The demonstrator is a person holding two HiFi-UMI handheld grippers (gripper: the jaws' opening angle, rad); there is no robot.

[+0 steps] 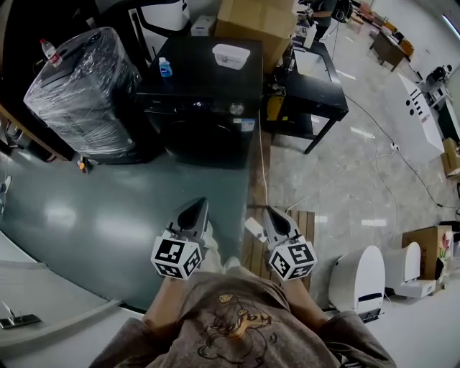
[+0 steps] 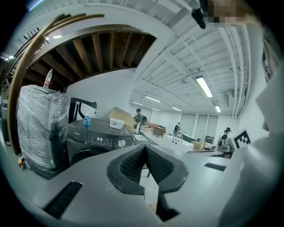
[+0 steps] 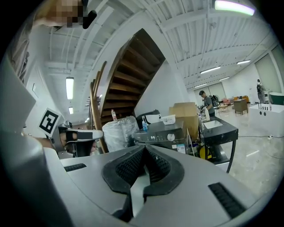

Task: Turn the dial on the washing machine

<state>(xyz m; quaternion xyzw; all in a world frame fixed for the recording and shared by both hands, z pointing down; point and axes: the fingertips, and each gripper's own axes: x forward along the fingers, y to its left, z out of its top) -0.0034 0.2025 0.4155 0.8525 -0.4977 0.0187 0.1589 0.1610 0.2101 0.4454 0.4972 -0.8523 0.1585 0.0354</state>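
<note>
A dark washing machine (image 1: 205, 115) stands some way ahead, with its round silver dial (image 1: 236, 109) on the front panel. The dial (image 2: 121, 142) shows small in the left gripper view, and the dial (image 3: 171, 137) again in the right gripper view. My left gripper (image 1: 197, 208) and right gripper (image 1: 274, 213) are held close to the person's body, far short of the machine. Both are shut with nothing between their pads. In its own view the left gripper (image 2: 145, 147) has its tips touching. The right gripper (image 3: 145, 147) stands the same way.
On the machine's top sit a white tub (image 1: 231, 54) and a small blue bottle (image 1: 165, 68). A plastic-wrapped bundle (image 1: 83, 93) stands left of it, a black table (image 1: 316, 86) and cardboard box (image 1: 255, 21) right and behind. White appliances (image 1: 359, 280) stand at lower right. A cable (image 1: 262, 169) runs across the floor.
</note>
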